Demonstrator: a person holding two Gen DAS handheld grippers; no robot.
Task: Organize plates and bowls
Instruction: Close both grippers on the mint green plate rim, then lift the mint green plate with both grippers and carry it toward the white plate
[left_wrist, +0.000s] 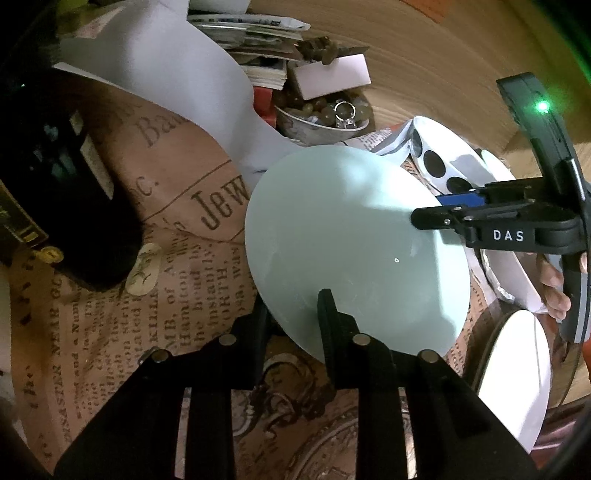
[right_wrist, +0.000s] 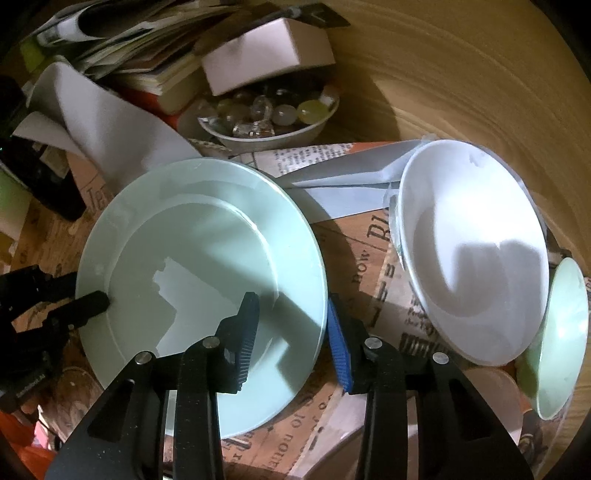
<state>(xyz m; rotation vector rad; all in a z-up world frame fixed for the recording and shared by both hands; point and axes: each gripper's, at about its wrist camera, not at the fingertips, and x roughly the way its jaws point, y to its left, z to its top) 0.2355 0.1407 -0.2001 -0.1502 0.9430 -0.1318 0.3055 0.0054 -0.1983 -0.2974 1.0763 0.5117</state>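
A pale green plate (right_wrist: 199, 258) lies on the newspaper-covered table, also seen in the left wrist view (left_wrist: 351, 243). My left gripper (left_wrist: 295, 310) straddles its near rim, one finger over and one under, jaws still apart. My right gripper (right_wrist: 293, 325) is open with its blue pads either side of the plate's right rim; it shows in the left wrist view (left_wrist: 443, 210). A white plate (right_wrist: 476, 258) leans at the right, with a green bowl (right_wrist: 561, 339) beside it.
A bowl of glass beads (right_wrist: 269, 122) and a white box (right_wrist: 266, 55) stand behind the plates, with stacked books (right_wrist: 147, 62) and a white paper sheet (right_wrist: 110, 125). A dark bottle (left_wrist: 62, 192) lies at the left. Another white dish (left_wrist: 517, 376) sits at the right.
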